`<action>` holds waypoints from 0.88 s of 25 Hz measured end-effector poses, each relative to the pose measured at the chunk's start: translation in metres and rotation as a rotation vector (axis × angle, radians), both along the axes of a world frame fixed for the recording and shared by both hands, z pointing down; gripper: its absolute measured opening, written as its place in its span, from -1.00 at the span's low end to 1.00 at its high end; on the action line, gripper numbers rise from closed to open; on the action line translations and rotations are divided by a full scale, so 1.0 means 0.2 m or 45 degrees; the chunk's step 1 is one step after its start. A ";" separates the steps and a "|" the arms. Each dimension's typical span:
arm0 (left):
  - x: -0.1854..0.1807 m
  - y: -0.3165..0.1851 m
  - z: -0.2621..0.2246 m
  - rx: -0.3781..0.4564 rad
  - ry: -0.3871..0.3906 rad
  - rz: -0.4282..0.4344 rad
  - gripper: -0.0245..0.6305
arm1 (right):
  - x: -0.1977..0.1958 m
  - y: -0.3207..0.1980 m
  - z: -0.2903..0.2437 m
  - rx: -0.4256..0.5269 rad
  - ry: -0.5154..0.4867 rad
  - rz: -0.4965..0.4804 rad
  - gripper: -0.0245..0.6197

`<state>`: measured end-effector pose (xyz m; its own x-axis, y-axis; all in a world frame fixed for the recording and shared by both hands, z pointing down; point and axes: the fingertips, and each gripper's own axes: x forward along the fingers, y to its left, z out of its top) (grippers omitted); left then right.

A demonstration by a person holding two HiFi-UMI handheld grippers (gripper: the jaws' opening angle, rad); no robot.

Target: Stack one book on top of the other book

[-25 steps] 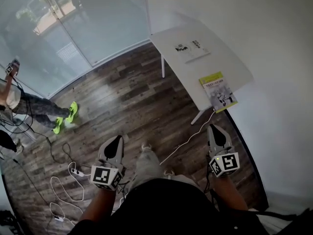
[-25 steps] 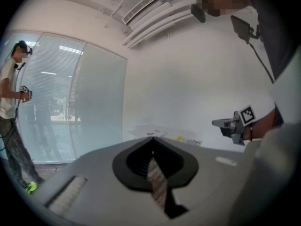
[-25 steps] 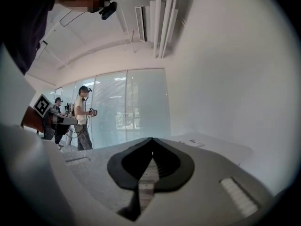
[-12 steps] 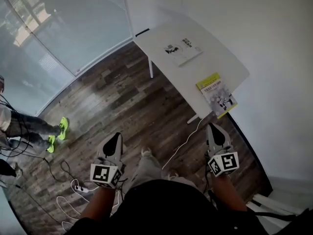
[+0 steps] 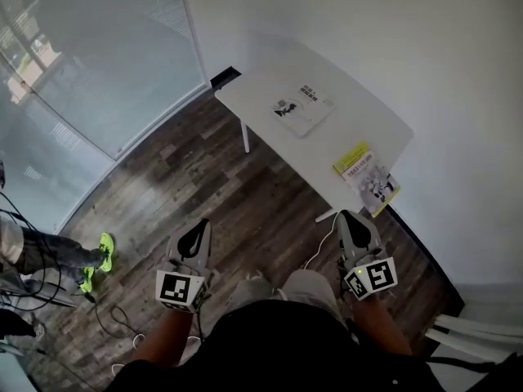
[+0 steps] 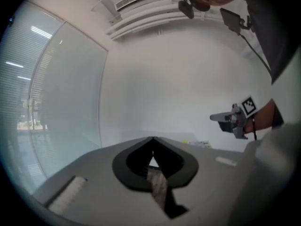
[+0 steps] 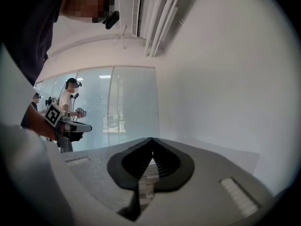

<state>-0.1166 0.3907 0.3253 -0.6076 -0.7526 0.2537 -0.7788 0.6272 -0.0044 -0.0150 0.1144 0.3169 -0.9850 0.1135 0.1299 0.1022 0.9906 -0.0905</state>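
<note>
Moved closer to the table [image 5: 359, 125]. Just approaching: left tool [image 5: 198, 229], right tool [image 5: 350, 220] closed tight, holding nothing. Next: open up, grab centre-right yellow book [image 5: 368, 178], stack onto white book [image 5: 301, 109].

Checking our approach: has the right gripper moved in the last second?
Yes. The right gripper has come toward the white table; in the head view its tips now sit just short of the yellow book.
</note>
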 end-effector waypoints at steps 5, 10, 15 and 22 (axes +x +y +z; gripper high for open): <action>-0.09 -0.05 0.00 -0.074 -0.033 0.094 -0.91 | -0.05 -0.01 0.04 0.056 0.037 0.033 -0.91; -0.18 -0.11 0.03 -0.103 -0.016 0.128 -0.91 | -0.12 -0.09 0.11 -0.028 0.042 0.098 -0.91; -0.34 -0.14 0.05 -0.100 -0.009 0.109 -0.91 | -0.30 -0.15 0.22 -0.052 0.055 0.076 -0.91; -0.67 -0.32 0.06 -0.104 0.028 0.096 -0.91 | -0.67 -0.27 0.24 -0.063 0.048 0.041 -0.91</action>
<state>-0.2499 0.3263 0.3366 -0.5435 -0.7724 0.3287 -0.8244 0.5648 -0.0359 -0.1500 0.0604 0.3641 -0.9827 0.0889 0.1622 0.0658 0.9876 -0.1423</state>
